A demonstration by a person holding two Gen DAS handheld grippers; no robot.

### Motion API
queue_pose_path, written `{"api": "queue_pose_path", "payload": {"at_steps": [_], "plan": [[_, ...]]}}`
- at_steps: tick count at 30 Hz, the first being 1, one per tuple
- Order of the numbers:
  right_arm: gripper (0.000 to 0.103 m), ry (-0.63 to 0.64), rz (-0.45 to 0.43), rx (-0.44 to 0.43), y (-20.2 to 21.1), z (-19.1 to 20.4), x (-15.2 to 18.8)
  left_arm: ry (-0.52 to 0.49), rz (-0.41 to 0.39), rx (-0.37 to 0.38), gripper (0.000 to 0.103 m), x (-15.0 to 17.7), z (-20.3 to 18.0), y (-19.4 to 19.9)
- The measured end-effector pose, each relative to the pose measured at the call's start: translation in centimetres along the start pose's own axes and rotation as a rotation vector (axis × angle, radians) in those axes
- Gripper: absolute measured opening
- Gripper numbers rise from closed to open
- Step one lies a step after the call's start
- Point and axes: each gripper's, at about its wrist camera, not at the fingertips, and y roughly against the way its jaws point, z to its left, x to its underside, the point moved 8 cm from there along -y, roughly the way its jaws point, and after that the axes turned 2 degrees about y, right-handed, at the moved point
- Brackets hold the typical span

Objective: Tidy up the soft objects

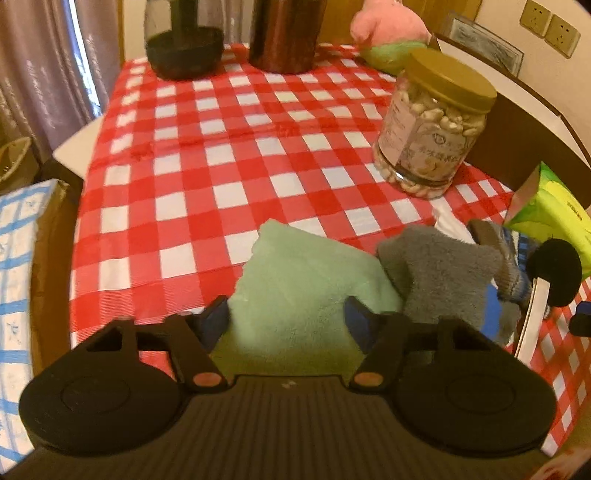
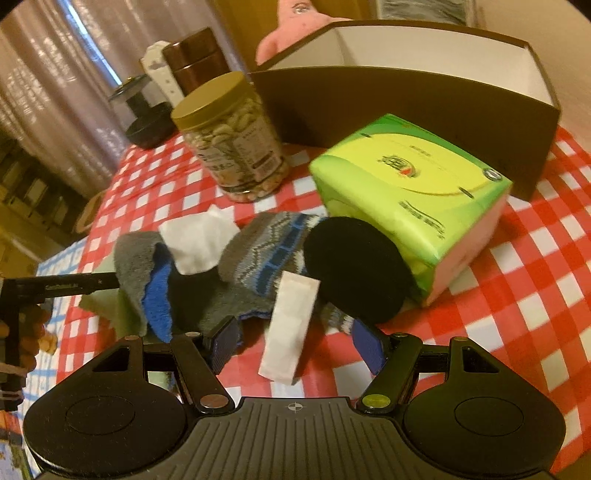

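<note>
Left wrist view: left gripper (image 1: pixel 288 314) low over the tabletop (image 1: pixel 221 155), fingers (image 1: pixel 216 319) spread wide either side of the near edge of a pale green cloth (image 1: pixel 306 291), nothing pinched yet. Just right of the cloth, touching it, a grey fleece piece (image 1: pixel 439 273), then a patterned sock (image 1: pixel 511 266) and a round black pad (image 1: pixel 554 271). Farther back, a jar of nuts (image 1: pixel 432 133) with a gold lid, and a pink and green plush toy (image 1: pixel 388 33) at the far edge.

Right wrist view: right gripper (image 2: pixel 295 339) also wide open and empty, pointed at the heap from the other side. Between its fingers (image 2: pixel 225 341) and standing off the cloth, a white sachet (image 2: pixel 290 328); behind it the sock, the black pad and a white tissue (image 2: pixel 197 243) on top of the grey fleece. Green tissue pack (image 2: pixel 413 184) against the pad, and beyond it an open brown box (image 2: pixel 424 92) with a white inside, likely the place for the soft things.

Step in hand, by the look of it: lining up a first pick from the pile, box apparently still unfilled. Next move: close on the green cloth's edge deep enough to hold, lift without dragging the fleece along, carry over the jar to the box.
</note>
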Motion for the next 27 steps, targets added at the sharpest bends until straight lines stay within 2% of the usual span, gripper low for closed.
{"api": "queue_pose_path", "payload": {"at_steps": [1, 3, 7, 13, 23, 25, 27], "plan": [[0.069, -0.007, -0.002, 0.007, 0.1, -0.1, 0.1, -0.001, 0.007, 0.008, 0.03, 0.1, 0.0, -0.4], [0.069, -0.025, -0.003, 0.023, 0.3, -0.6, 0.3, -0.009, 0.013, 0.043, 0.012, 0.1, 0.1, -0.6], [0.069, -0.05, -0.003, 0.035, 0.3, -1.0, 0.6, -0.009, -0.015, 0.104, 0.01, 0.2, 0.4, 0.7], [0.069, -0.028, -0.012, 0.02, 0.1, -0.5, 0.2, 0.007, -0.121, 0.089, 0.009, -0.6, 2.3, 6.1], [0.069, 0.007, -0.025, -0.018, 0.3, 0.3, -0.1, -0.03, -0.354, -0.01, 0.009, -4.1, 2.5, 15.7], [0.069, 0.008, -0.027, -0.018, 0.5, 0.1, -0.1, -0.072, -0.375, -0.029, 0.009, -4.1, 1.7, 16.2], [0.069, 0.006, -0.028, -0.016, 0.6, -0.2, -0.1, -0.094, -0.348, -0.02, 0.009, -3.4, 0.9, 15.4]]}}
